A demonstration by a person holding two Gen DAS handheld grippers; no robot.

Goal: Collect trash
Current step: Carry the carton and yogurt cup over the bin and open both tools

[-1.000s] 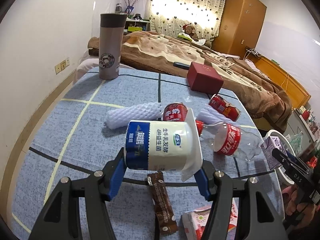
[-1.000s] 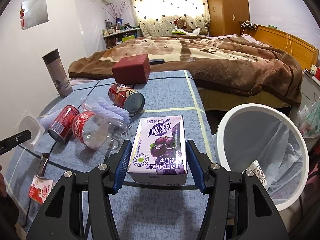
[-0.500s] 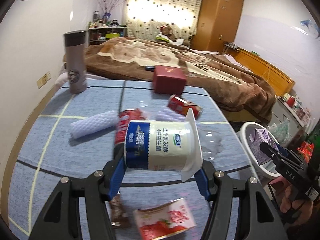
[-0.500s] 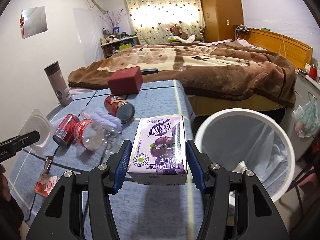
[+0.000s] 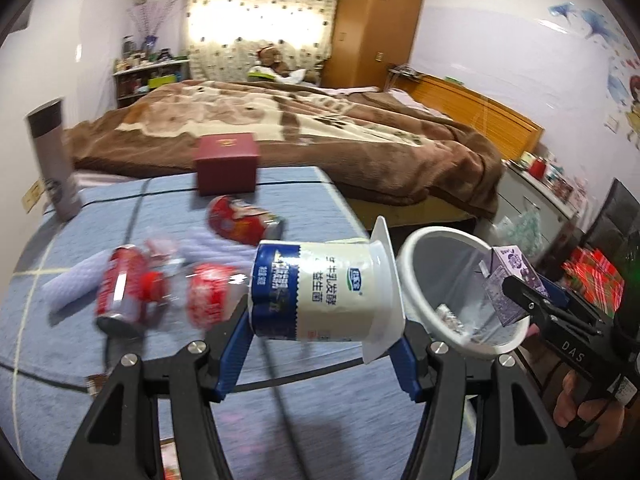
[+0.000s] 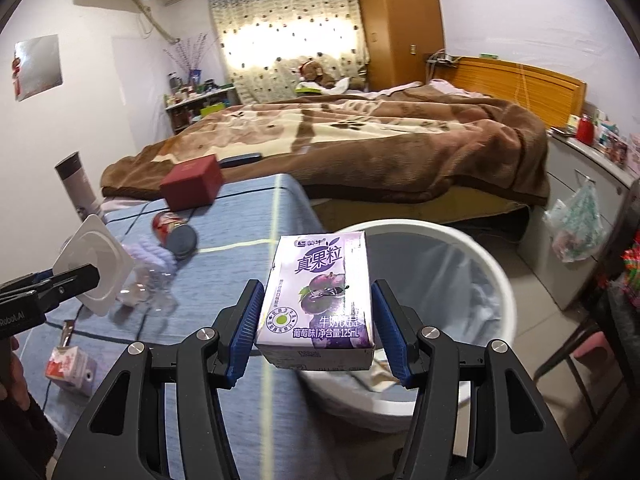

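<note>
**Both tools loaded, swung toward the bin**

Since the earlier frames you carried both hands sideways off the bench (image 6: 224,408) toward the white bin (image 6: 492,272). A second ago your left view looked over the bench clutter with the bin only at the edge; now the bin (image 5: 408,256) sat just right of your load. In your right view the bin went from off to the side to directly behind and under the carton.

Your left tool (image 5: 320,344) was clamped on the yogurt cup (image 5: 320,288), cup lying sideways, wide rim toward the bin, blue pads on both ends. Grip looked unchanged across frames. The cup was in the air near the bench edge, short of the bin rim.

Your right tool (image 6: 318,332) was closed on the purple milk carton (image 6: 320,296), upright, pads on both side faces, grip unchanged. The carton hung over the bin's near rim.

The bin had a pale liner and held some crumpled scraps at the bottom; you couldn't tell what they were.

Left on the bench: two red cans (image 5: 244,220), a clear bottle with red label (image 5: 208,296) (blurred), white foam netting (image 5: 68,292), a red box (image 5: 226,164), a grey tumbler (image 5: 52,164), a small red-and-white carton (image 6: 70,368), a brown wrapper (image 6: 66,334).
</note>
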